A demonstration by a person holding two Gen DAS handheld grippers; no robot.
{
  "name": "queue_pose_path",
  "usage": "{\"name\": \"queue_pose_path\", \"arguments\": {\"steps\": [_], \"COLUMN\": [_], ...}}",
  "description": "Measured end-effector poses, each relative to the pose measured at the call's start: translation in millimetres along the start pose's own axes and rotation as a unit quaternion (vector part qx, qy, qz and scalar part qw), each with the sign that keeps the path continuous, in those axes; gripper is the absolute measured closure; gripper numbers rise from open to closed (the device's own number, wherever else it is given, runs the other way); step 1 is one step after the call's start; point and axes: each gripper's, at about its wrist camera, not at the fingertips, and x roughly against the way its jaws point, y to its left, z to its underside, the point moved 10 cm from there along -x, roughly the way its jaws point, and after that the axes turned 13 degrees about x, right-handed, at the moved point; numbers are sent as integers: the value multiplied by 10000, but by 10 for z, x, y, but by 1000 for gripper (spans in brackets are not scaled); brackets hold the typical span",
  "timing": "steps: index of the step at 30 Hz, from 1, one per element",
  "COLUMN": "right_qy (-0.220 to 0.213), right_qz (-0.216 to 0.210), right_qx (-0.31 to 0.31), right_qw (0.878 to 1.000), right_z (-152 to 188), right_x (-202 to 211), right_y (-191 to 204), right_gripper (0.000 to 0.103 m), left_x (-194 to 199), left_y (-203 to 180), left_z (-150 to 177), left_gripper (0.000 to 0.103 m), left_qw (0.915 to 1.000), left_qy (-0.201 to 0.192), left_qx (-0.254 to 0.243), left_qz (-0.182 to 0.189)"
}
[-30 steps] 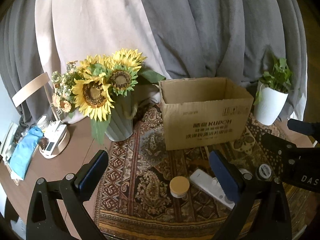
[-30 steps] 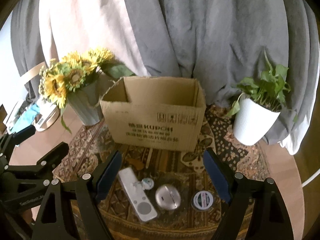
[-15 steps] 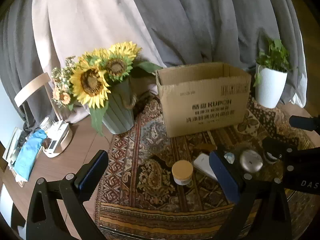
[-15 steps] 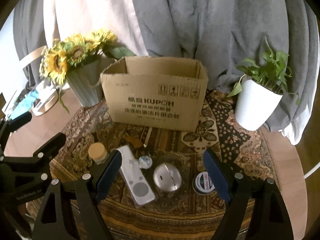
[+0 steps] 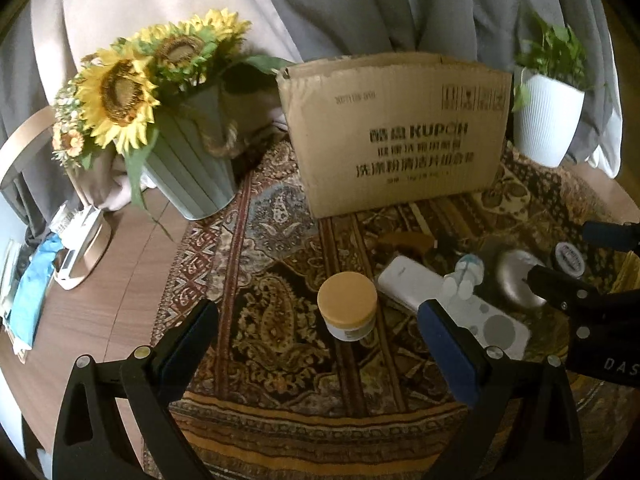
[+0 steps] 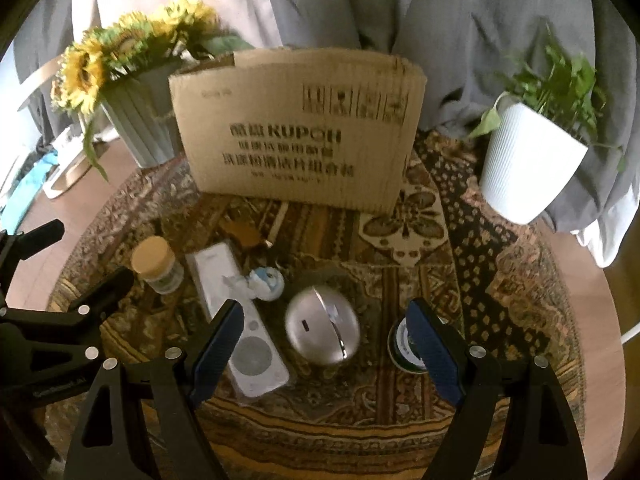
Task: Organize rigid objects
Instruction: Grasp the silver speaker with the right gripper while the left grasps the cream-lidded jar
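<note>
Both grippers have been lowered toward the rug [image 5: 280, 240], jaws spread and empty. Between the right gripper [image 6: 328, 340] fingers lies the silver dome [image 6: 322, 330]; the jar [image 5: 347, 306] sits within the left gripper [image 5: 316, 328]. Behind stands the cardboard box [image 6: 296, 128], flanked by sunflowers [image 5: 120, 92] and a potted plant [image 6: 532, 160].
</note>
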Motion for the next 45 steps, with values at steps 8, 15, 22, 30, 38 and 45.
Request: {"name": "queue_pose_path", "arguments": {"steps": [8, 15, 22, 30, 38, 45], "right_qy": [265, 345, 430, 547, 550, 393], "right_qz": [-94, -160, -257, -405, -439, -391], "right_qx": [30, 117, 138, 81, 82, 88], "right_qw": [9996, 9992, 9987, 9976, 9975, 9984], "right_z": [110, 128, 168, 193, 219, 167], "right_x": [-290, -421, -529, -632, -645, -544], "right_y": [-4, 26, 57, 71, 80, 81], "right_gripper": [19, 20, 26, 42, 46, 46], "left_x": [-273, -444, -553, -655, -643, -479], "left_y": [-43, -83, -117, -152, -173, -170], "left_z": [77, 129, 145, 166, 197, 92], "left_gripper": [8, 16, 26, 45, 63, 63], "left_qw": [9998, 9991, 9983, 9974, 9962, 9972], "left_qy": [196, 410, 552, 664, 782, 636], "left_qx": [-61, -28, -8, -27, -18, 57], "left_qz": [13, 85, 180, 265, 373, 401]}}
